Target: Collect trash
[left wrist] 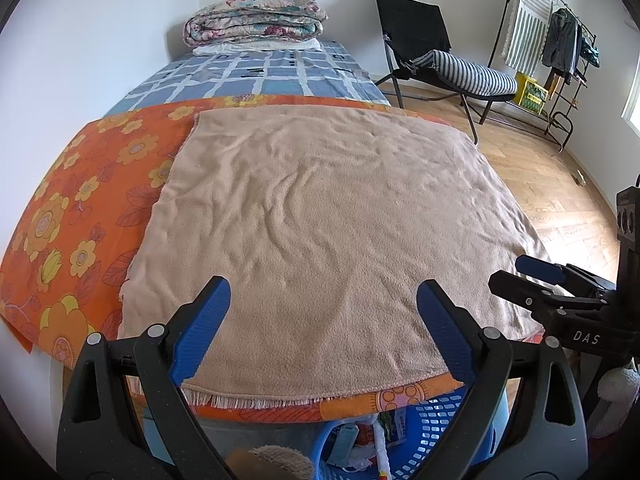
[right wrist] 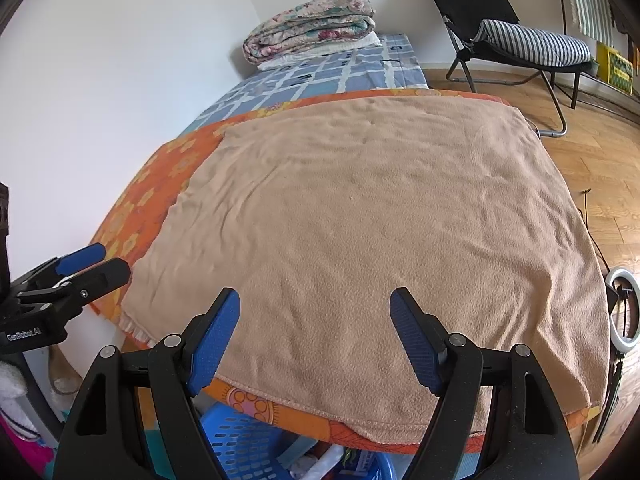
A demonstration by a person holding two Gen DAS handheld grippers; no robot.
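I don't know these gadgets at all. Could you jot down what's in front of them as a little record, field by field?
Left tool: open, empty
Right tool: open, empty
Bed top: tan blanket spread flat over orange flowered cover
Far end of bed: folded floral quilt
Below bed edge: blue basket with wrappers inside
Trash on blanket: none visible
Beside bed: black folding chair with striped cushion

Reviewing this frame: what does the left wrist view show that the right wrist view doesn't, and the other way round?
Only the left wrist view: clothes on a drying rack at far right, and the right gripper seen from the side.

Only the right wrist view: a white ring light at the right edge, and the left gripper seen from the side.

Both: the tan blanket spread bare, the folded floral quilt, the black chair, and the blue basket of wrappers below.
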